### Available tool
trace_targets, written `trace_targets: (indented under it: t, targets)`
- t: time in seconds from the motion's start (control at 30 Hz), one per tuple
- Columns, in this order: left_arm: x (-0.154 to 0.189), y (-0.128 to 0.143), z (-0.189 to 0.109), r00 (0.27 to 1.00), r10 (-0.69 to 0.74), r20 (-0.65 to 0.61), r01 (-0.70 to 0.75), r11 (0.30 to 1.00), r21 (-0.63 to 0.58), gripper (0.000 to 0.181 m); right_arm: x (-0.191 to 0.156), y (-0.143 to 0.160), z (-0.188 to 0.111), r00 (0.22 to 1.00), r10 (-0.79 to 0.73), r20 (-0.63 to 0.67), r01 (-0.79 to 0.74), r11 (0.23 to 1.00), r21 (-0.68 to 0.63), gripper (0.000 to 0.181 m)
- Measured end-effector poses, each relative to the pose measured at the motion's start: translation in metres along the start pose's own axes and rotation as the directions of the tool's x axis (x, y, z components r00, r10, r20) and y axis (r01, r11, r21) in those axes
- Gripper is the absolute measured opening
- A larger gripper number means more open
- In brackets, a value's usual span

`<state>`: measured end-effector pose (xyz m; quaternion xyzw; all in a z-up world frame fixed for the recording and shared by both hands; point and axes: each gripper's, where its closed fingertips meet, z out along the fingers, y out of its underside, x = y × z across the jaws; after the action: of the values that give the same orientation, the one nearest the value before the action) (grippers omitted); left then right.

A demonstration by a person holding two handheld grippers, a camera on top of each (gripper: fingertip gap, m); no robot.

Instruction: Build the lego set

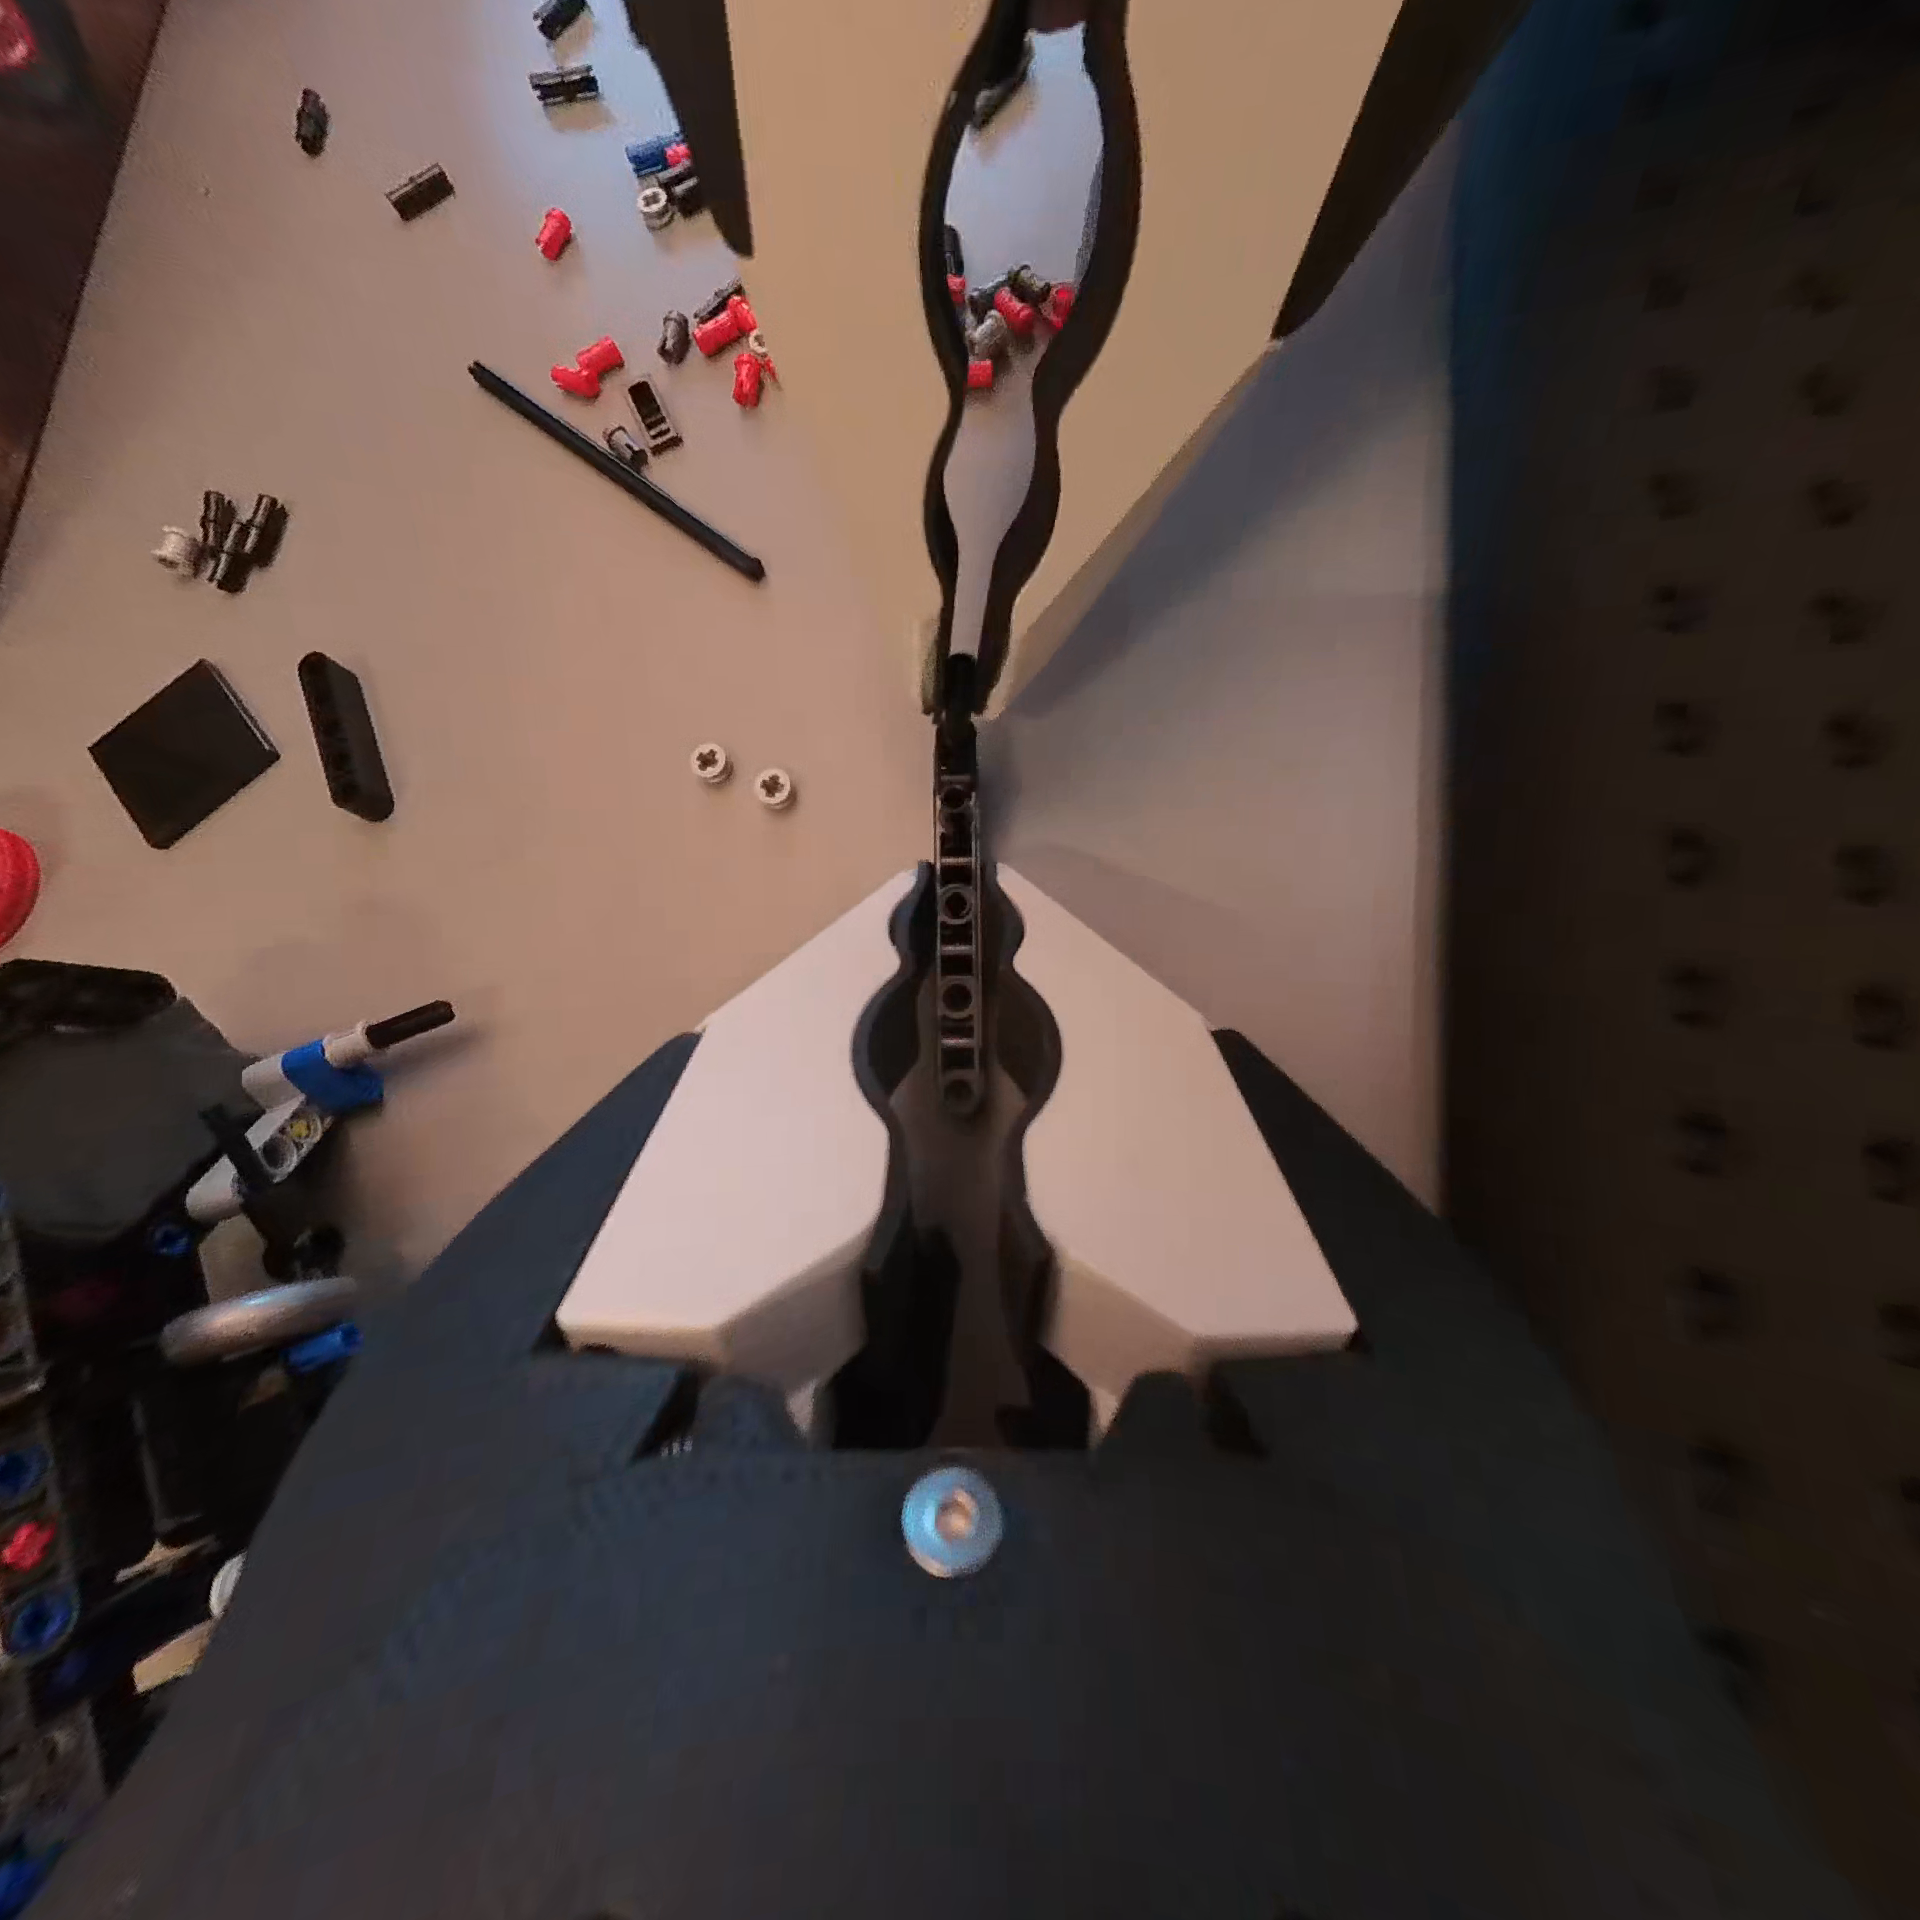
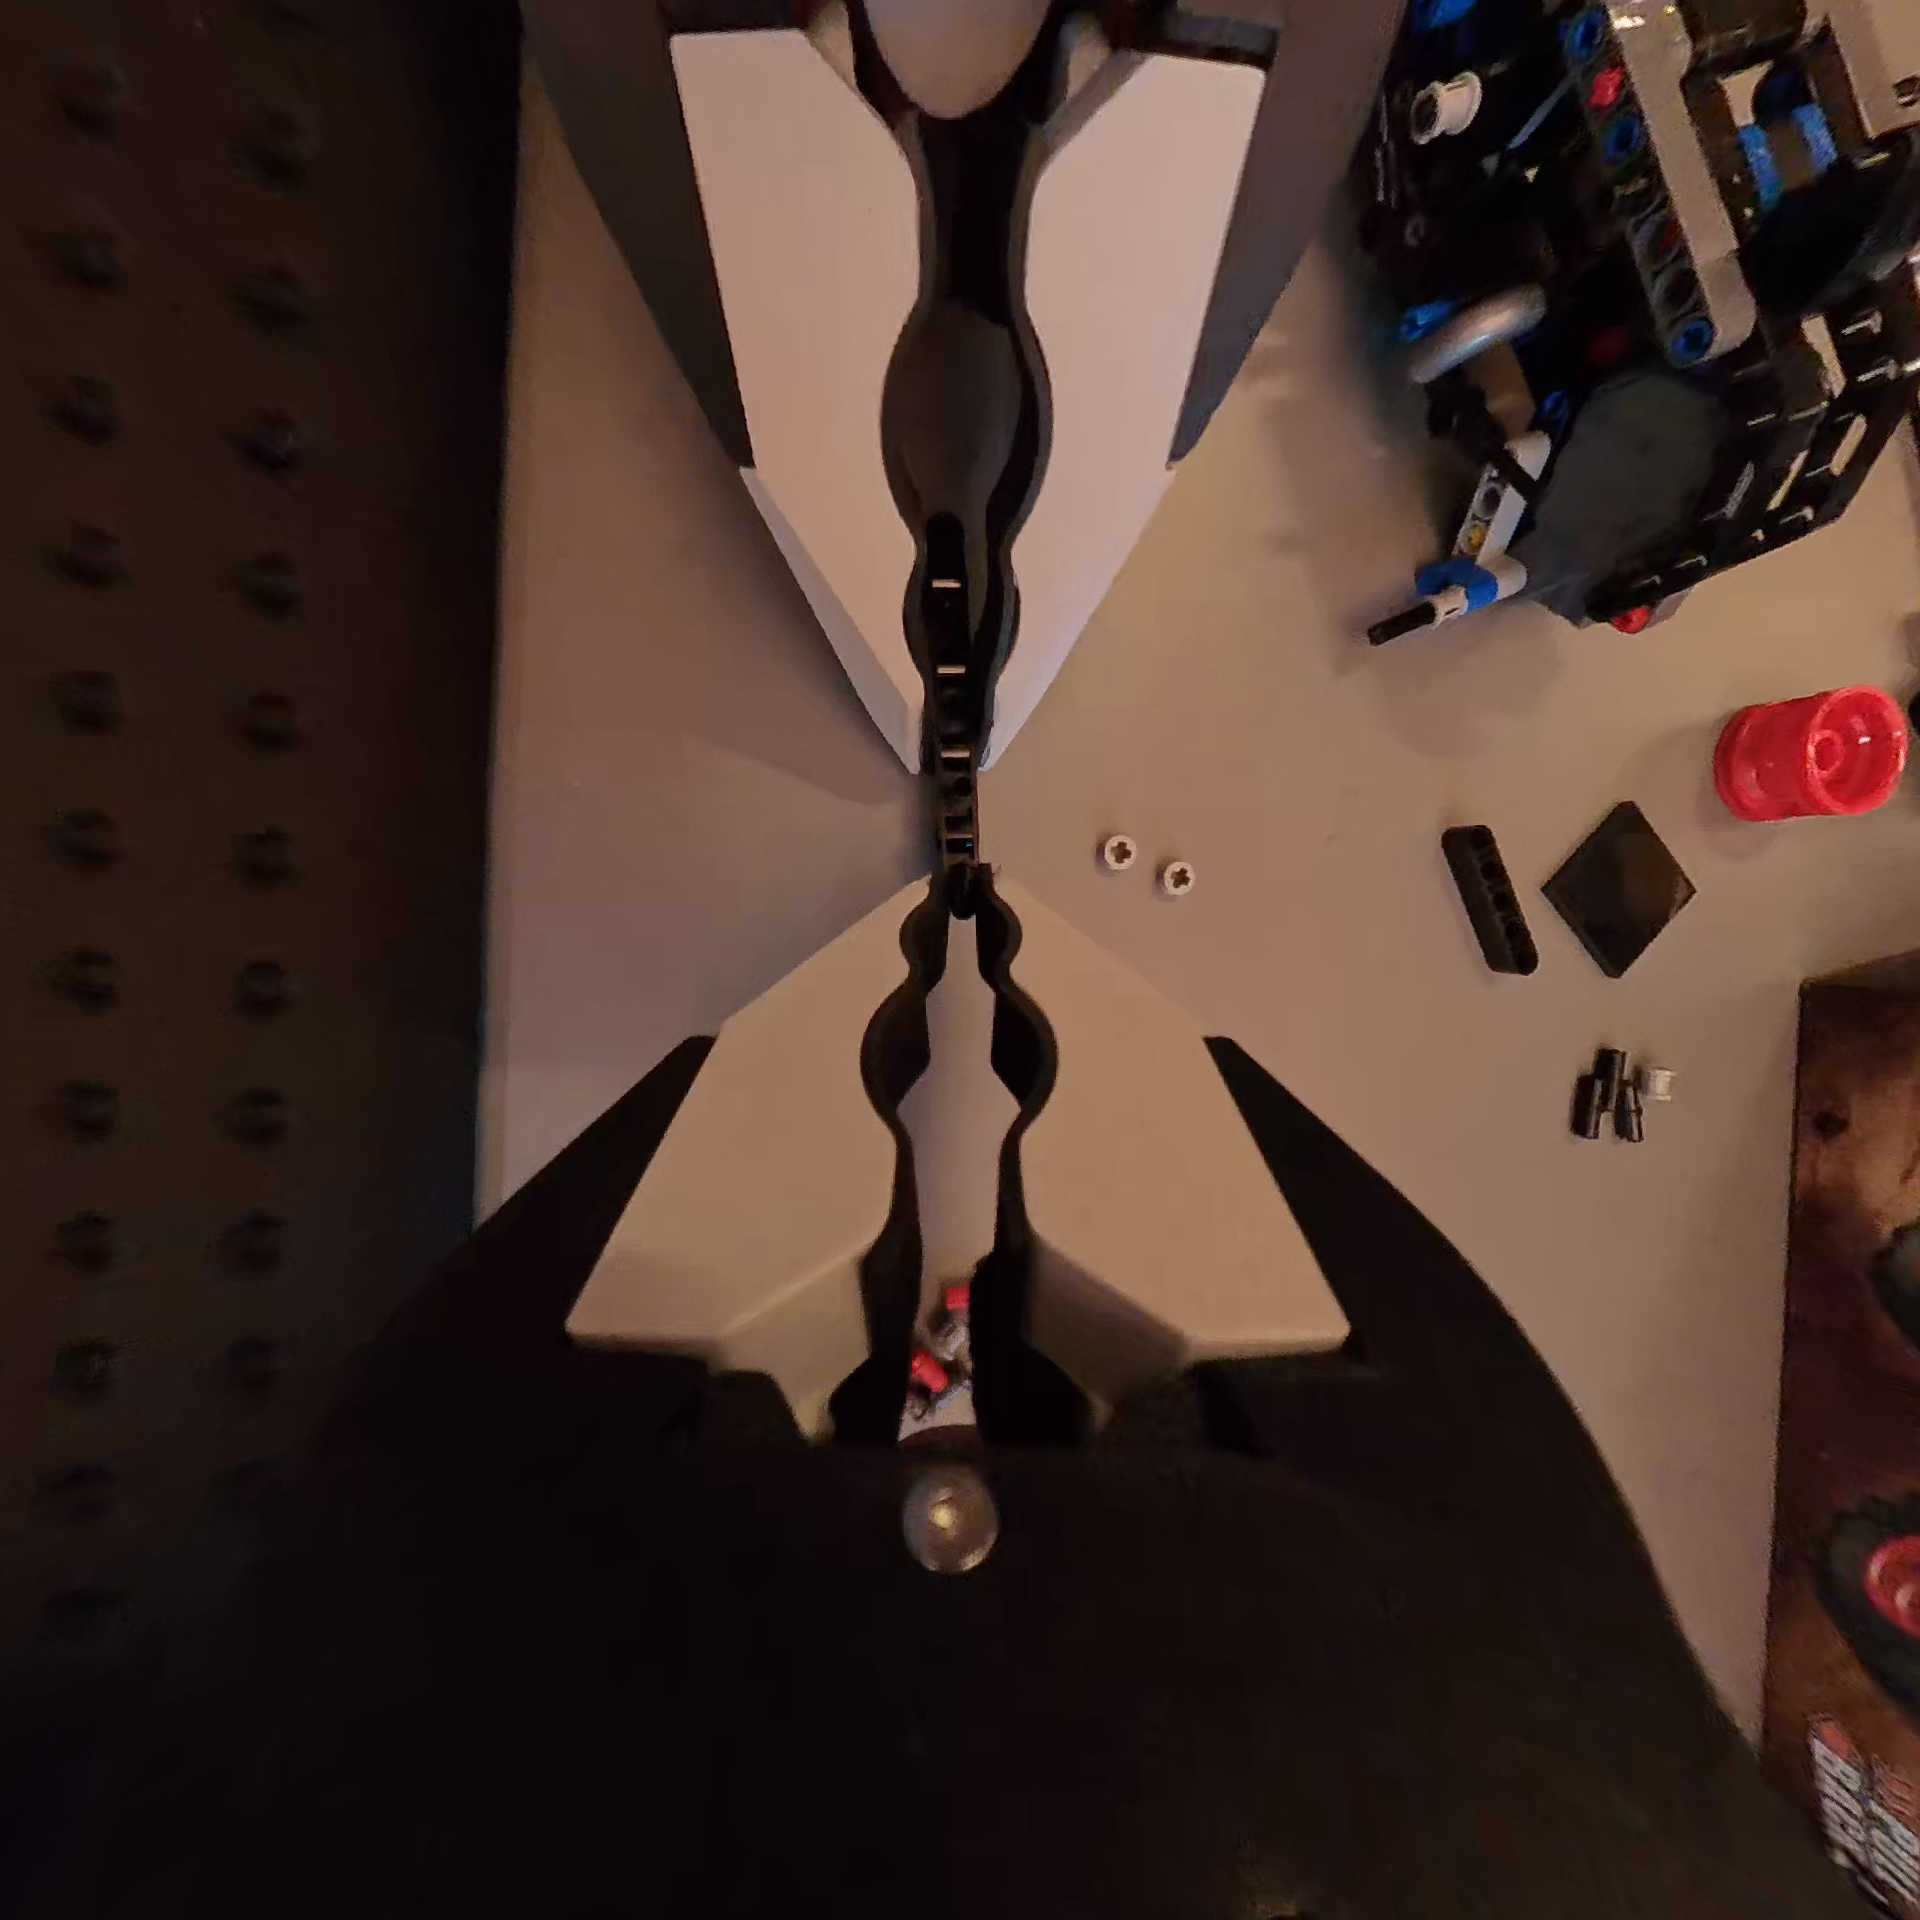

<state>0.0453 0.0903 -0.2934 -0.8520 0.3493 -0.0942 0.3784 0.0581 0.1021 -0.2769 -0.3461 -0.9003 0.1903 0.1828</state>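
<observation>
The left claw [image 1: 956, 935] pinches a long black beam [image 1: 956, 914] pointing straight ahead, where the right claw [image 2: 961, 899] nips its far tip.

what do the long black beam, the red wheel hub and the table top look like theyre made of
Long black beam: looks like hard moulded plastic, semi-matte, with crisp, evenly spaced round holes.

Red wheel hub: glossy plastic, judging by bright highlights on its ribbed face.

Table top: smooth, pale, matte surface with soft shadows and no grain; probably laminate or painted board, but that cannot be settled here.
</observation>
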Motion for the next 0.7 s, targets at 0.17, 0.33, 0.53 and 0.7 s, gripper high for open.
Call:
trace_targets:
  t: [0.17, 0.33, 0.53, 0.7]
  targets:
    - [0.0009, -0.0007, 0.0007, 1.0, -0.009, -0.013, 0.009, 1.0, 0.003, 0.007, -0.0016, 0.0009, -0.0004, 0.997, -0.08, -0.002, 0.079, 0.993, -0.083, 0.002]
    - [0.0009, -0.0006, 0.0007, 0.999, -0.031, -0.03, 0.031, 0.999, 0.01, 0.007, -0.0021, 0.0012, 0.0, 0.991, -0.128, 0.043, 0.132, 0.984, -0.123, 0.002]
    - [0.0009, -0.0006, 0.0009, 0.998, -0.046, -0.045, 0.047, 0.999, 0.013, 0.006, -0.0026, 0.0012, 0.0003, 0.981, -0.168, 0.094, 0.182, 0.968, -0.17, 0.002]
    - [0.0009, -0.0006, 0.001, 0.997, -0.056, -0.055, 0.057, 0.998, 0.015, 0.006, -0.0026, 0.0013, 0.0007, 0.974, -0.189, 0.124, 0.21, 0.96, -0.186, 0.002]
